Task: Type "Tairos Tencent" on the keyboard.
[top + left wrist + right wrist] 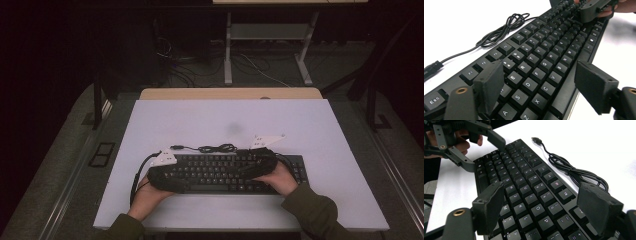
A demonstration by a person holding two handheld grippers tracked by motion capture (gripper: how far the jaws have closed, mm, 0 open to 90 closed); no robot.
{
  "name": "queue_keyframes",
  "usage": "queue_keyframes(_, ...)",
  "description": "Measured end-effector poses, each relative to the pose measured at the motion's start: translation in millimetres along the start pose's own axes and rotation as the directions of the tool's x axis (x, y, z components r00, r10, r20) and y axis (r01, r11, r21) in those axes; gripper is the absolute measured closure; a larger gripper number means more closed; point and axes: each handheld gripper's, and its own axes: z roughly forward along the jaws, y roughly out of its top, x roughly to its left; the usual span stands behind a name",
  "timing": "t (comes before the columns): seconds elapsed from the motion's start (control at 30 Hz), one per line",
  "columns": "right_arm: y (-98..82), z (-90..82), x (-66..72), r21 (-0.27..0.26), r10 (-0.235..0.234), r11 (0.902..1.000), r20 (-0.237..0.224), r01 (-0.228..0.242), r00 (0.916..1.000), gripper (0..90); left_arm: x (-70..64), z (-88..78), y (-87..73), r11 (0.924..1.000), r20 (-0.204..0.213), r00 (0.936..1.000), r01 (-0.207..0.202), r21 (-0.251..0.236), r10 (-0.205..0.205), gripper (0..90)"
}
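Both your left gripper [167, 172] and right gripper [260, 162] straddle the keyboard [220, 172] with jaws spread, near the desk's [225, 120] front edge; close both evenly on its long edges before lifting.

I see a white table [210, 120] with a pale wooden strip along its far edge; a black keyboard [225, 172] lies flat on it, close to the near edge and lengthwise across; just beyond the keyboard's far side its black cable [216, 148] rests on the white surface in a loose coil, the plug end [176, 147] stretched out toward the keyboard's left end; I make out bare white top around the keyboard.
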Motion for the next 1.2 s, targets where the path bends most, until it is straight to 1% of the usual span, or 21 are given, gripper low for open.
queue_keyframes(0.07, 0.0, 0.0, -0.1, 0.001, -0.001, 1.0000, 0.000, 0.001, 1.0000, 21.4, -1.6, -0.8, -0.3, 1.0000, 0.008, 1.0000, -0.003, 0.000, 0.003, 30.1)
queue_keyframes(0.13, -0.1, 0.0, -0.4, 0.002, 0.000, 1.0000, -0.001, 0.000, 1.0000, 21.4, -2.8, -1.3, -0.5, 1.0000, 0.026, 0.9996, -0.008, 0.002, 0.008, 36.1)
queue_keyframes(0.17, -0.2, 0.0, -0.5, 0.001, 0.000, 1.0000, 0.000, 0.000, 1.0000, 21.4, -3.9, -1.5, -0.6, 1.0000, 0.032, 0.9995, -0.006, 0.002, 0.006, 39.6)
queue_keyframes(0.37, 0.0, -0.6, -0.9, 0.000, -0.002, 1.0000, 0.000, 0.002, 1.0000, 21.4, -6.7, -1.5, -0.5, 0.9998, 0.067, 0.9976, -0.019, 0.012, 0.018, 59.4)
queue_keyframes(0.5, 0.0, -0.8, -1.2, -0.002, 0.001, 1.0000, 0.003, -0.001, 1.0000, 21.4, -8.8, -0.6, -0.5, 0.9993, 0.097, 0.9950, -0.029, 0.023, 0.026, 71.4)
queue_keyframes(0.67, 0.0, -1.1, -0.7, 0.001, 0.006, 1.0000, 0.002, -0.006, 1.0000, 21.4, -12.0, 2.4, -0.5, 0.9973, 0.130, 0.9906, -0.049, 0.055, 0.041, 88.3)
queue_keyframes(0.77, 0.1, -1.1, -0.8, 0.001, 0.006, 1.0000, 0.002, -0.006, 1.0000, 21.4, -13.1, 5.5, -1.0, 0.9955, 0.142, 0.9888, -0.057, 0.075, 0.046, 89.1)
queue_keyframes(0.9, 0.3, -1.4, -1.3, -0.005, 0.004, 1.0000, 0.004, -0.004, 1.0000, 21.4, -14.8, 8.8, -1.9, 0.9932, 0.143, 0.9883, -0.068, 0.095, 0.054, 89.1)
queue_keyframes(0.93, 0.4, -1.7, -1.4, -0.003, 0.003, 1.0000, 0.003, -0.003, 1.0000, 21.4, -14.5, 9.1, -2.0, 0.9913, 0.142, 0.9879, -0.079, 0.105, 0.064, 89.2)
queue_keyframes(0.97, 0.5, -1.7, -1.4, -0.003, 0.001, 1.0000, 0.003, -0.001, 1.0000, 21.4, -14.6, 10.0, -2.3, 0.9908, 0.140, 0.9880, -0.081, 0.108, 0.066, 89.2)
queue_keyframes(1.13, 0.6, -1.8, -1.2, -0.004, 0.001, 1.0000, 0.003, -0.001, 1.0000, 21.4, -13.7, 12.2, -4.3, 0.9881, 0.134, 0.9886, -0.086, 0.127, 0.069, 89.2)
queue_keyframes(1.2, 0.6, -1.8, -1.2, -0.004, 0.001, 1.0000, 0.003, -0.001, 1.0000, 21.4, -13.5, 12.5, -4.6, 0.9882, 0.133, 0.9889, -0.084, 0.128, 0.066, 89.2)
